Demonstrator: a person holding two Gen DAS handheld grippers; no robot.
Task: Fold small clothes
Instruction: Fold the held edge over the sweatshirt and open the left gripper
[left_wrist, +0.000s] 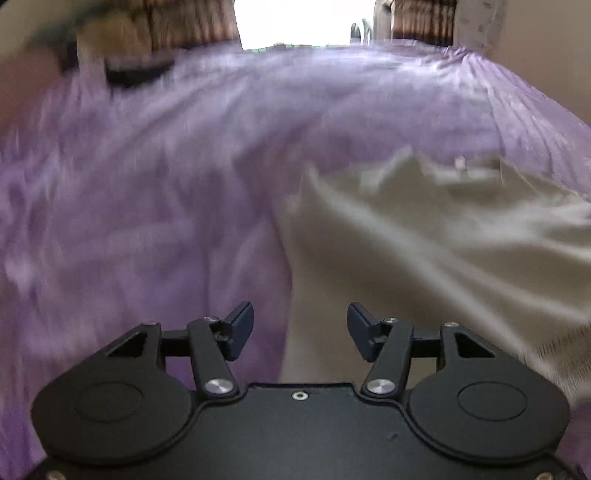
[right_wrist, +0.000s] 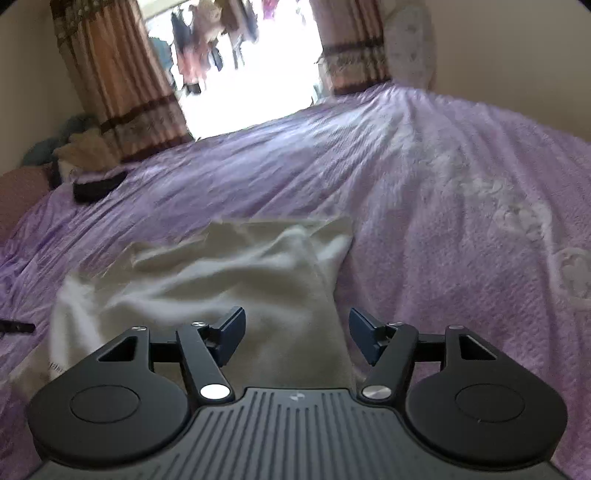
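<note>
With both jaws standing apart and nothing between them, neither hand-held gripper has a grip yet. Left hand-held gripper (left_wrist: 300, 325) sits over the left border of the cream garment (left_wrist: 424, 258), fabric edge running right between its fingers. Right hand-held gripper (right_wrist: 297, 330) hovers over the garment's right border (right_wrist: 229, 280), same arrangement mirrored. Looks like a symmetric two-edge pickup, so the cloth can be lifted flat and folded over. Garment lies rumpled on the purple bedspread (right_wrist: 443, 177), far corners loosely turned. Both views blurred, so contact with fabric unclear. Further out: dark item (right_wrist: 96, 186) and piled clothes near curtains (right_wrist: 122, 85), well apart from the work.
</note>
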